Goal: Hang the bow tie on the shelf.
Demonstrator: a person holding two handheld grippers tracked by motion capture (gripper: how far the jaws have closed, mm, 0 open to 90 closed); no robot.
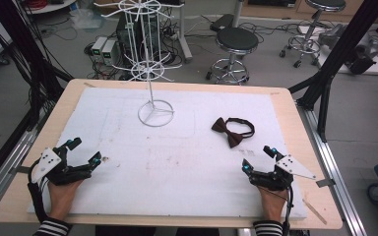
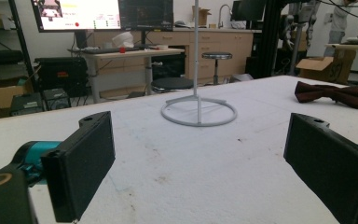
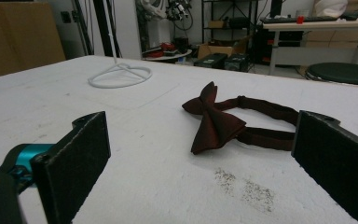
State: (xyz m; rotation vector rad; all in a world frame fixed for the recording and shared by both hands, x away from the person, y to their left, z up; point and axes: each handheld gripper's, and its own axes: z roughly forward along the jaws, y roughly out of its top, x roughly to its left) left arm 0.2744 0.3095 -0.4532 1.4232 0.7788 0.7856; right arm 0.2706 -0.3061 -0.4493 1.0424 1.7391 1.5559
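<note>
A white wire rack (image 1: 151, 59) rises from its ring base at the far middle of the white pad (image 1: 177, 167), with a bow tie (image 1: 232, 130) lying to its right. Bare pad stretches between the two low grippers, left (image 1: 82, 151) and right (image 1: 257, 158).

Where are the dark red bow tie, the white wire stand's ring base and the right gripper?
Dark red fabric bow tie (image 3: 216, 122): right gripper view, centre knot.
White wire stand's ring base (image 1: 156, 113): high view, hub of the ring.
Right gripper (image 1: 261, 158): high view, between its open fingers.
</note>
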